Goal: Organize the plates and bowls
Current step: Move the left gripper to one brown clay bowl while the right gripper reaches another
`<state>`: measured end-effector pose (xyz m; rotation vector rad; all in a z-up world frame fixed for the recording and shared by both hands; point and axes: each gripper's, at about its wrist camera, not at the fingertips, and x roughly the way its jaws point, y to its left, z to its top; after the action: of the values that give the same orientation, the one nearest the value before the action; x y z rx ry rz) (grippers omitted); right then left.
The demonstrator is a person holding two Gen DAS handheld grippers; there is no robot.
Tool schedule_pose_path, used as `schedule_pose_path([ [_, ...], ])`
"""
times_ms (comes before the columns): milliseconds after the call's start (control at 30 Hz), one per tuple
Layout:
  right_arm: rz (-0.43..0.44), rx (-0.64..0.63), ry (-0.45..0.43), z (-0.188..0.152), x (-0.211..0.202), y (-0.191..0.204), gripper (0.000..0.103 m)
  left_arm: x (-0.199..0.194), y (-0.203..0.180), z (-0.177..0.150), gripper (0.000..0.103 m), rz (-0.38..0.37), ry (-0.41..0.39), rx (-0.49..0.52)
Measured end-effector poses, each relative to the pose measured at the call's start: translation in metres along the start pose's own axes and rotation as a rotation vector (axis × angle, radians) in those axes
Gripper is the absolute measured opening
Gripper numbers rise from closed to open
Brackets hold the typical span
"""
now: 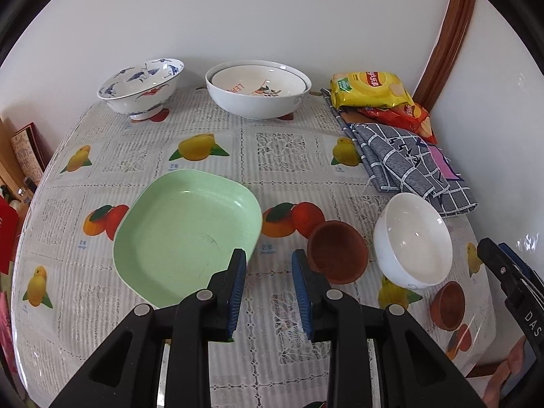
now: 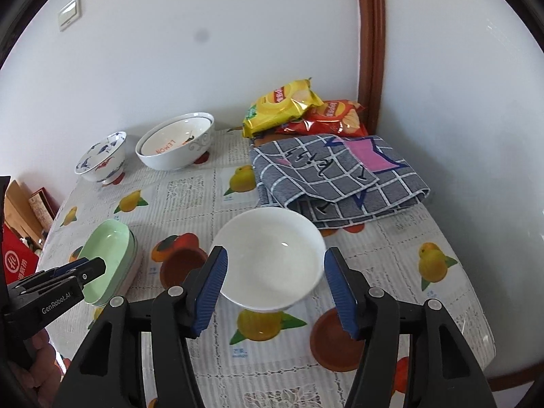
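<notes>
Hovering over the table (image 1: 142, 156), the left gripper (image 1: 268, 272) has its jaws a narrow way apart with nothing between them; only the fruit-printed tablecloth shows in the gap. Just beyond its left finger lies the green plate (image 1: 187, 231), a squarish dish which the right wrist view shows as the top of a small stack (image 2: 112, 265) of like plates. A small brown bowl (image 1: 336, 251) rests just beyond the right finger of that gripper.

The right gripper (image 2: 275, 292) stands with its jaws wide apart, holding nothing. A white bowl (image 2: 272, 255) sits upright on the table beyond and between the blue pads (image 2: 210, 289), clear of both. A second brown bowl (image 2: 336, 340) lies near, to the right of the white bowl's foot and partly behind the right finger.

At the far edge of the table, against the wall, a blue-and-white patterned bowl (image 1: 142, 85) stands on the left. Right of it is a large white bowl (image 1: 258, 91) with a smaller lemon-printed bowl (image 1: 251, 85) nested inside. In the far right corner a yellow crisp packet (image 2: 282, 105) lies over a red crisp packet (image 2: 336, 115), with a folded grey checked cloth (image 2: 333, 176) in front of them. A hand (image 2: 37, 363) grips the left gripper's handle at the lower left of the right wrist view.
</notes>
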<state>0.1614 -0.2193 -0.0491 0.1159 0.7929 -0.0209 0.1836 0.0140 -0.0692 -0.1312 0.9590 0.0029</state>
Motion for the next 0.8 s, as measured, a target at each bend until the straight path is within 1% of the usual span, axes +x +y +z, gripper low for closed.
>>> schedule_pose_path([
  [33, 0.0, 0.012, 0.011, -0.002, 0.0, -0.007, 0.059, 0.002, -0.003, -0.001, 0.031, -0.002, 0.002, 0.003],
  [67, -0.001, 0.021, 0.024, -0.003, 0.002, -0.014, 0.059, 0.004, -0.006, -0.001, 0.035, -0.006, 0.004, 0.003],
  [100, -0.009, 0.024, 0.033, -0.005, 0.003, -0.019, 0.059, 0.005, -0.009, -0.002, 0.036, -0.009, 0.004, 0.003],
  [233, -0.054, 0.018, 0.064, -0.015, 0.01, -0.039, 0.059, 0.015, -0.02, -0.004, 0.036, -0.004, 0.023, 0.007],
  [500, -0.071, 0.065, 0.13, -0.042, 0.026, -0.08, 0.059, 0.038, -0.035, -0.006, 0.036, 0.004, 0.056, 0.013],
  [667, -0.061, 0.1, 0.174, -0.061, 0.035, -0.096, 0.059, 0.052, -0.04, -0.008, 0.036, 0.008, 0.074, 0.006],
  [800, -0.039, 0.11, 0.197, -0.069, 0.045, -0.097, 0.058, 0.063, -0.041, -0.01, 0.036, 0.001, 0.092, -0.008],
])
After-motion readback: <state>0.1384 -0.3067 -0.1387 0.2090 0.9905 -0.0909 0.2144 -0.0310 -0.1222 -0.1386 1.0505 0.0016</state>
